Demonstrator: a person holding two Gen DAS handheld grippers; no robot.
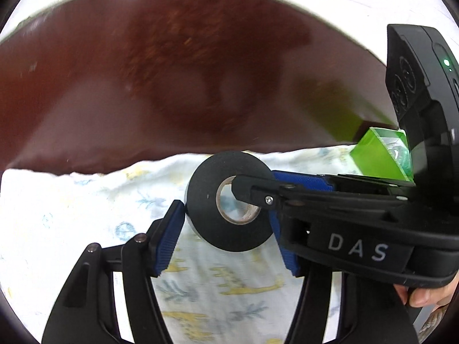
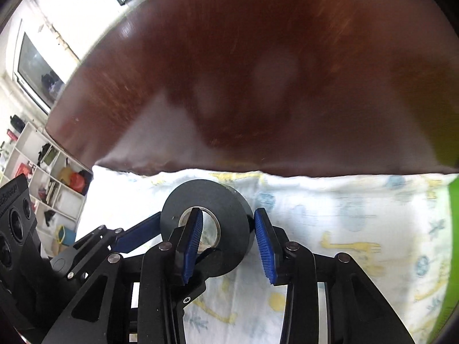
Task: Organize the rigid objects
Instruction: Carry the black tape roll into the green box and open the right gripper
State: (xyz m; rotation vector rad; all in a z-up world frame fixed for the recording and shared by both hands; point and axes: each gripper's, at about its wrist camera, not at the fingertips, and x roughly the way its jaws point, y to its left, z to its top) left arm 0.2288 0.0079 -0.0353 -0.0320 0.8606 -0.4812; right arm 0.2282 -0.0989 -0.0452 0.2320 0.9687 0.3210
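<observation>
A black tape roll (image 1: 229, 200) is held between both grippers above a printed white cloth (image 1: 86, 215). My left gripper (image 1: 226, 220) clamps the roll's outer sides with its blue pads (image 1: 169, 240). My right gripper (image 2: 229, 238) grips the same roll (image 2: 226, 220): one blue finger (image 2: 192, 240) sits inside the core hole, the other finger (image 2: 265, 243) is outside the rim. In the left wrist view the right gripper (image 1: 252, 192) comes in from the right. A green box (image 1: 381, 154) stands behind it.
A dark red-brown table (image 1: 172, 71) shows beyond the cloth's far edge, also in the right wrist view (image 2: 258, 71). The cloth (image 2: 344, 229) covers the near area. Green blur (image 2: 453, 229) marks the box at the right. White shelves (image 2: 51, 177) stand far left.
</observation>
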